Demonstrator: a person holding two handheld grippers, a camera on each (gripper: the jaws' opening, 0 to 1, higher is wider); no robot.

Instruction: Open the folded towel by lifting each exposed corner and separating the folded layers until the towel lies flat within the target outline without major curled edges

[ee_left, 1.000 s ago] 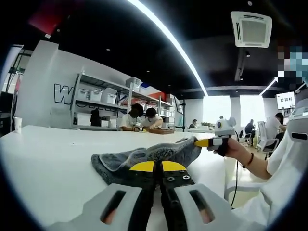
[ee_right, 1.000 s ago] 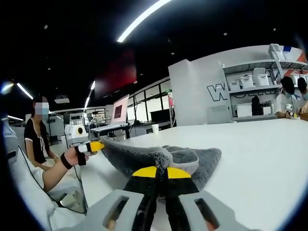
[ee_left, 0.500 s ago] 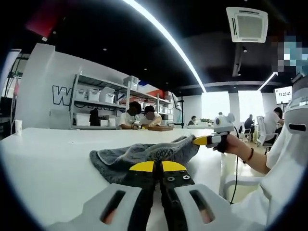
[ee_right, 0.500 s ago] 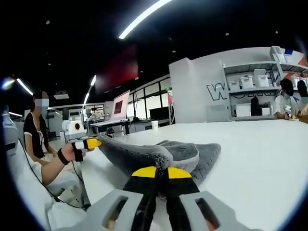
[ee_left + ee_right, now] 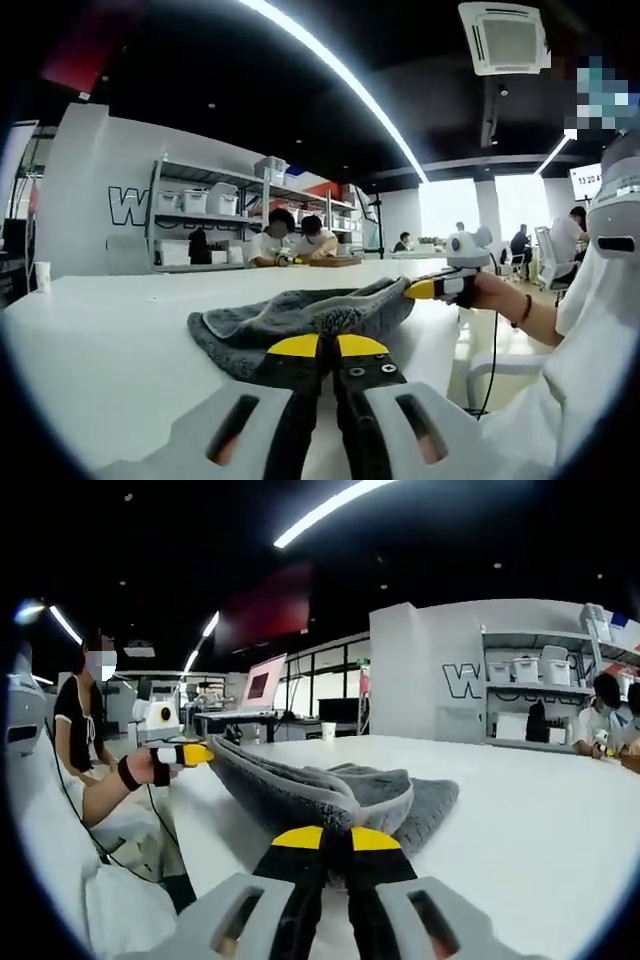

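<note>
In the left gripper view, the left tongs (image 5: 320,347) rise from the bottom centre, their yellow tips pressed together on the near edge of the grey plush folded towel (image 5: 300,318); the pinched corner itself is hidden behind the tips. The towel lies on the white bench (image 5: 100,340) at frame centre, its long axis running from lower left up to the right. There the right tongs (image 5: 420,291), held in a hand (image 5: 490,295), grip its far corner, which is lifted off the bench. A metal shelf rack with white boxes (image 5: 215,215) and seated people stand at middle left.

In the right gripper view, the right tongs (image 5: 336,838) are clamped on the towel's (image 5: 330,790) near fold at bottom centre. The cloth stretches to the left, where the left tongs (image 5: 196,752) hold its raised corner. A laptop (image 5: 262,685) sits behind, at upper left.
</note>
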